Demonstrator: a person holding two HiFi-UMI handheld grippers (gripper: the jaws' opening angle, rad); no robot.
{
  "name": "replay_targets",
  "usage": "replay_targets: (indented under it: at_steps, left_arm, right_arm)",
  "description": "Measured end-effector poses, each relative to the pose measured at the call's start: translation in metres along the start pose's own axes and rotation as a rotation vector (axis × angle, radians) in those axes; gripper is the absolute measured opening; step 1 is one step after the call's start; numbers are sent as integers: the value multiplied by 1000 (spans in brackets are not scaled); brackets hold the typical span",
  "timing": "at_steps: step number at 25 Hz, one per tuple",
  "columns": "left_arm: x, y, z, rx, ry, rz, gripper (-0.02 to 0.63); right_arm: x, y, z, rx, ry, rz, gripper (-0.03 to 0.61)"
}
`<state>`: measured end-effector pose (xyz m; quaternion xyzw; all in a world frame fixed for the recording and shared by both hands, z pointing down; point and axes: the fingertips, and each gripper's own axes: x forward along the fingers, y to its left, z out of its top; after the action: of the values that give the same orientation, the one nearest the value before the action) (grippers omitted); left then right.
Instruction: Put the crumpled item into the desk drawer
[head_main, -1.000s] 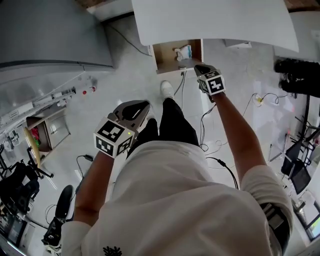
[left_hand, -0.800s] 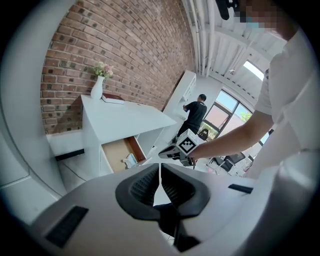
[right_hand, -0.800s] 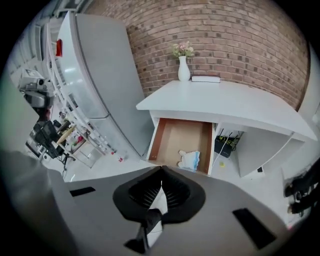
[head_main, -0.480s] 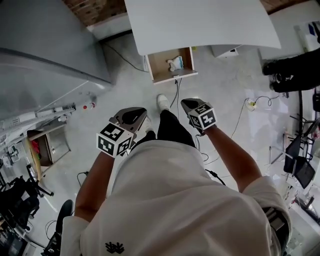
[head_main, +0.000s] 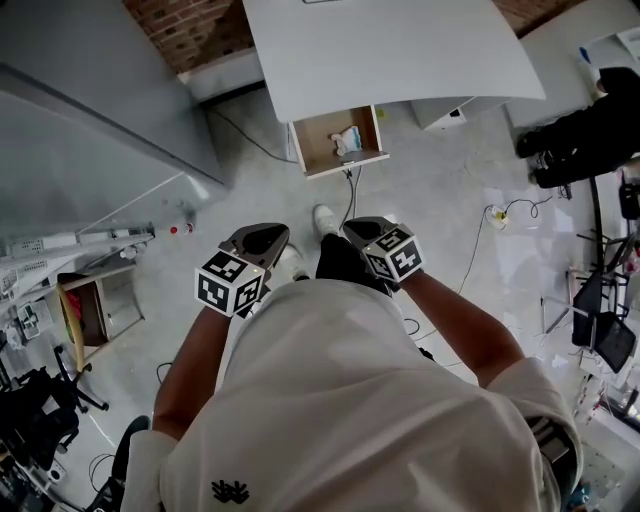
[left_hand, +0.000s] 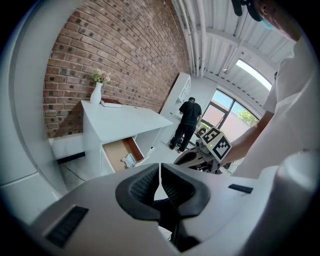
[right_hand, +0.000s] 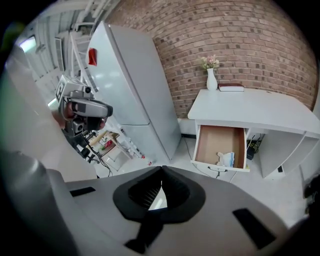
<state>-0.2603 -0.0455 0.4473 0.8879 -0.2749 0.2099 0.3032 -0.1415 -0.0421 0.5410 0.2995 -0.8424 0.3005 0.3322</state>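
Status: crumpled item (head_main: 346, 141) in open drawer (head_main: 317, 138), upper centre of frame, up-frame fr. both claws; right claw (head_main: 364, 229) nearer than left claw (head_main: 266, 236); both pressed together, holding nothing.

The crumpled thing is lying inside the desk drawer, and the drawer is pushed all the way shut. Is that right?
Not quite. The crumpled thing is lying inside the desk drawer, but the drawer is open, pulled out from under the white desk. The right gripper view shows it best, looking straight into the open drawer.
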Motion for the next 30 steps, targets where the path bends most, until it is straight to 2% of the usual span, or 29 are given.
replay_targets:
  at_steps: [10,30]
  left_arm:
    - [-22,-10,-17,4,11,0,31]
    - [-22,-25,-17,16,3,0,32]
  right_arm:
    - [-9,57,-1,-46,-12,58,29]
    - [-29,60,19,-82,-79,49,29]
